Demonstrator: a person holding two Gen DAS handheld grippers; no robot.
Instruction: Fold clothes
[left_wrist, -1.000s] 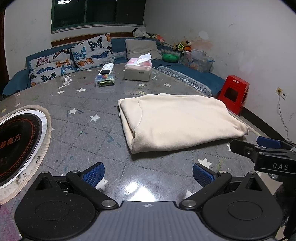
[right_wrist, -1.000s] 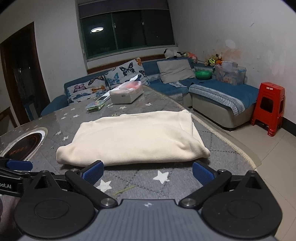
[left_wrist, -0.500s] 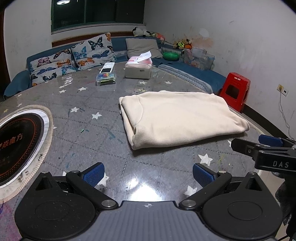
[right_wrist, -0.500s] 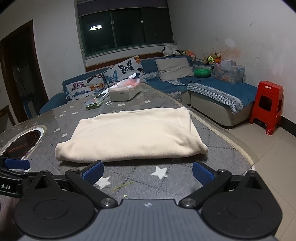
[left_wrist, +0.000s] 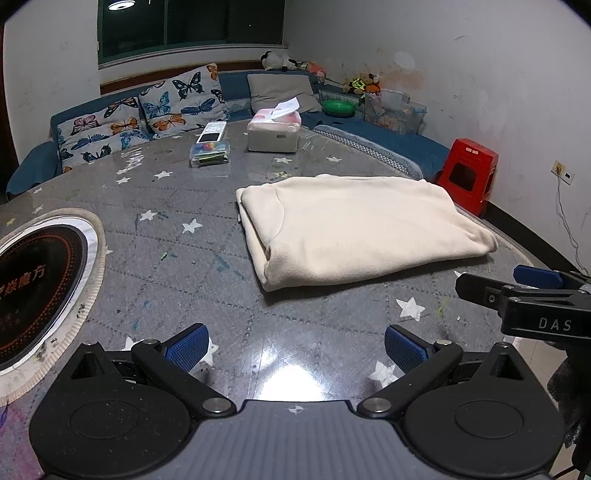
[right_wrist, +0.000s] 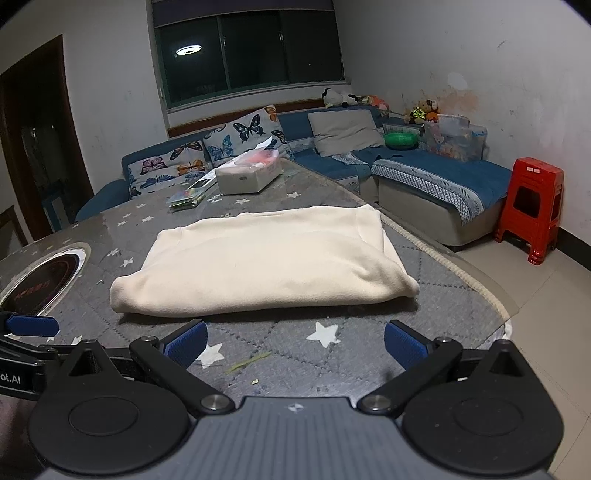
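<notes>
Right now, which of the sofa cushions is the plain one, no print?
The grey cushion at the sofa's corner, just left of the green bowl. The two cushions further left carry butterfly prints; this one is plain.

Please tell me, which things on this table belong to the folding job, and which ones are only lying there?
Belong to the job:
- cream garment, folded on the table
- left gripper, jaws open
- right gripper, jaws open

Only lying about:
- tissue box
- clear plastic case
- remote control
- round cooktop
</notes>
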